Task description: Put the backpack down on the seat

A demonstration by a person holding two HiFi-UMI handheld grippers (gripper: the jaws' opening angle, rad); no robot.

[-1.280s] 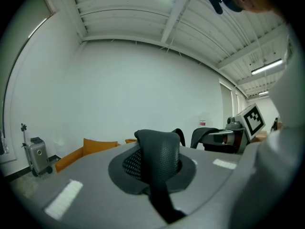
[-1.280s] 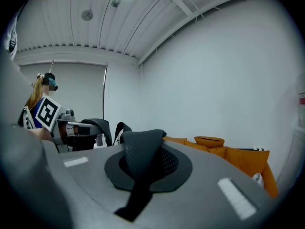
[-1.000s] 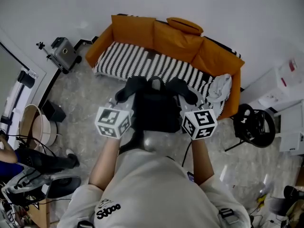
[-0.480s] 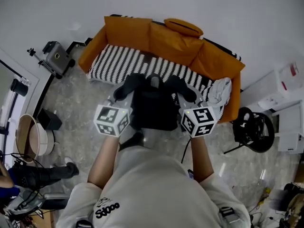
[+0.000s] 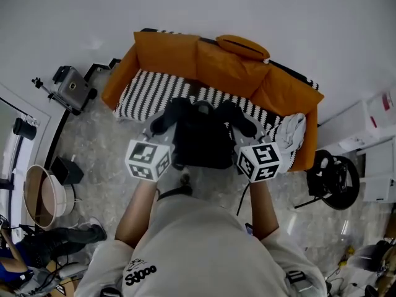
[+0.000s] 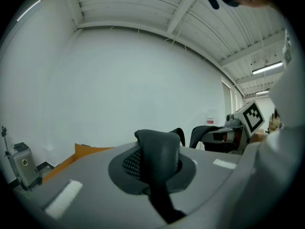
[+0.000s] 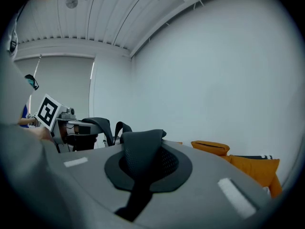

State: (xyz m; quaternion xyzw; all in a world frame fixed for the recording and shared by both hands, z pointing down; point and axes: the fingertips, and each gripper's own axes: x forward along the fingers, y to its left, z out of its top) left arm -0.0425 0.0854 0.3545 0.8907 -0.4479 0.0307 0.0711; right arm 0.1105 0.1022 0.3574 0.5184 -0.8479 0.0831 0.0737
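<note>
**Q:** What are the jaws doing?

**A:** The left gripper (image 6: 153,185) is pinching one strap (image 6: 157,149) with its jaws pressed together. The right gripper (image 7: 142,178) is pinching the other strap (image 7: 143,149) likewise. The backpack (image 5: 203,142) is hanging between the two, not yet resting on the seat (image 5: 148,85) just ahead.

**Q:** How is this step best done?

**A:** Probably by keeping both grippers level, bringing the pack over the stripes, lowering until its base is bearing weight, and only then letting go.

**Q:** What is standing around?

**A:** Beyond the jaws, orange cushions (image 5: 216,57) are backing the seat. A grey cloth (image 5: 288,129) is lying at its end, right of the right gripper; landing left of it seems wise. A tripod (image 5: 68,85) far left and a black stand (image 5: 334,172) far right are both sitting well apart.
</note>
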